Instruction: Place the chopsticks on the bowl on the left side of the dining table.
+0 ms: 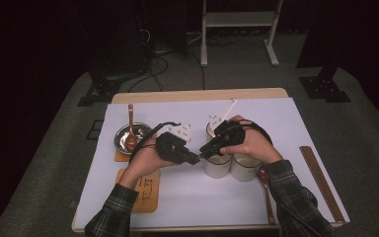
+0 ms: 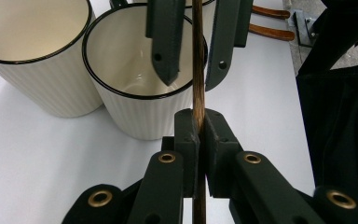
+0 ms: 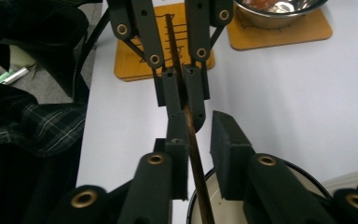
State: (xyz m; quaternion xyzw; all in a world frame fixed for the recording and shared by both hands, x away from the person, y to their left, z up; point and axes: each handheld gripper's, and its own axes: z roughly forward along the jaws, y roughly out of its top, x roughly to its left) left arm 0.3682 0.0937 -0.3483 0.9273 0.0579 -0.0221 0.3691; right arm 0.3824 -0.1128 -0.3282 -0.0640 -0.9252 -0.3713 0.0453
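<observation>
Two grippers (image 1: 199, 154) meet tip-to-tip on chopstick (image 2: 198, 70).

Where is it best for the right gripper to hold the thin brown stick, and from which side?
Grip the stick on its free length just past the left gripper, which is shut on it. The shaft is thin and straight, so the right gripper, open astride it above the white cup, should probably close squarely across it, coming from opposite.

Three cups (image 1: 217, 165), two spoons (image 1: 130, 129), two coasters (image 1: 146, 191).
</observation>
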